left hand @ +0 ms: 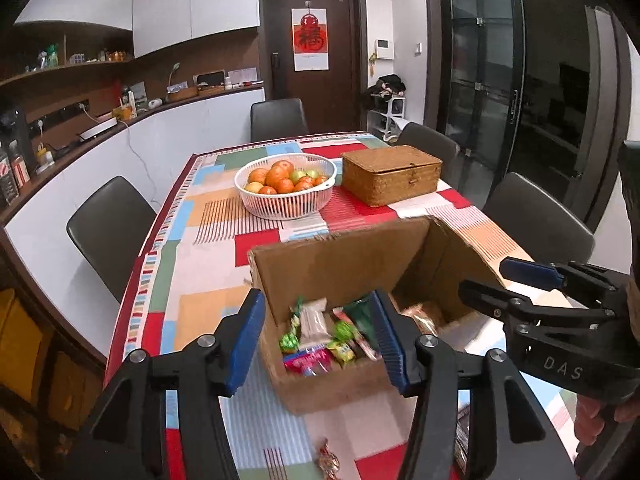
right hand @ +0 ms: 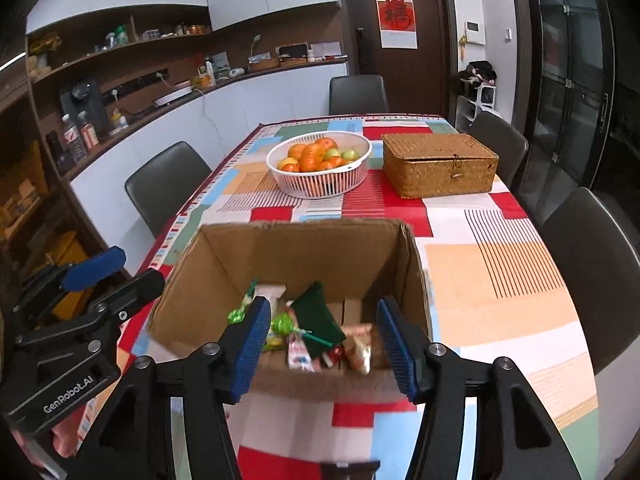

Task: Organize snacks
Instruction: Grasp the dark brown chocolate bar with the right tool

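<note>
Both claws agape above cardboard box (right hand: 288, 256), snacks (right hand: 308, 332) inside

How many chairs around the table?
4 visible. One at the far end by the door, one on the left side, two on the right side: far and near. More may be hidden below the frame.

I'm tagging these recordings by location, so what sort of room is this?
Most likely a home dining area beside a kitchen counter: a dining table with a patchwork cloth and chairs around it, a fruit basket, and a counter with shelves of bottles and household items.
</note>
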A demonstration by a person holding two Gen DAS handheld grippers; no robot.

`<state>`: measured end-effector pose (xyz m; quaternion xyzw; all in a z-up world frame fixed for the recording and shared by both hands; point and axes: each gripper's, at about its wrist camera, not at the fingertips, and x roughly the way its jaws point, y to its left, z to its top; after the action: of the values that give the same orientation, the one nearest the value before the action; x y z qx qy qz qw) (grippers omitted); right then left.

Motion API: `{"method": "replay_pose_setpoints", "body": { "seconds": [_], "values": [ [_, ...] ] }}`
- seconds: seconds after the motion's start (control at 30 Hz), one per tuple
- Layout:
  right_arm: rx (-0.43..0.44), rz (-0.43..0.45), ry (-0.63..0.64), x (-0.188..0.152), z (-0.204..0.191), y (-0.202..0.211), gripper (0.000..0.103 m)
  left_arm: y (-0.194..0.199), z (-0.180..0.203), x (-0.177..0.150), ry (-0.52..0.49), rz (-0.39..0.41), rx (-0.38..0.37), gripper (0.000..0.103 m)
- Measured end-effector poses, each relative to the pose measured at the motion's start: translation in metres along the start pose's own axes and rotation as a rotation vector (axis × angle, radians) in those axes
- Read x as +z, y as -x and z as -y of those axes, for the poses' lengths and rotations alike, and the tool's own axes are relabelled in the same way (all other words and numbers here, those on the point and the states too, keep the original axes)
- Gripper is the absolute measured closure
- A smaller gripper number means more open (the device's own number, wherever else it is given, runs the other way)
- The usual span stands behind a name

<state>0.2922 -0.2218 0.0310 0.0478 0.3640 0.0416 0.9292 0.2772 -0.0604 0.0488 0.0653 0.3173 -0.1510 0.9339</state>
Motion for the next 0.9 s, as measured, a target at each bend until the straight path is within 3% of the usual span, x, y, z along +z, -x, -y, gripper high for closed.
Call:
{"method": "replay_pose_setpoints", "body": {
  "seconds": [0.43, 0.9],
  "values": [
    [0.024, -0.02, 0.01, -0.08, 0.001, 0.041, 0.047, 0.04, 0.034, -0.071, -0.034, -0.038, -0.021, 0.047],
    [0.019, -0.214, 0.001, -0.176, 0.015, 0.023, 0.047, 0.017, 0.052, -0.152, -0.015, -0.204, -0.082, 0.046]
  ]
}}
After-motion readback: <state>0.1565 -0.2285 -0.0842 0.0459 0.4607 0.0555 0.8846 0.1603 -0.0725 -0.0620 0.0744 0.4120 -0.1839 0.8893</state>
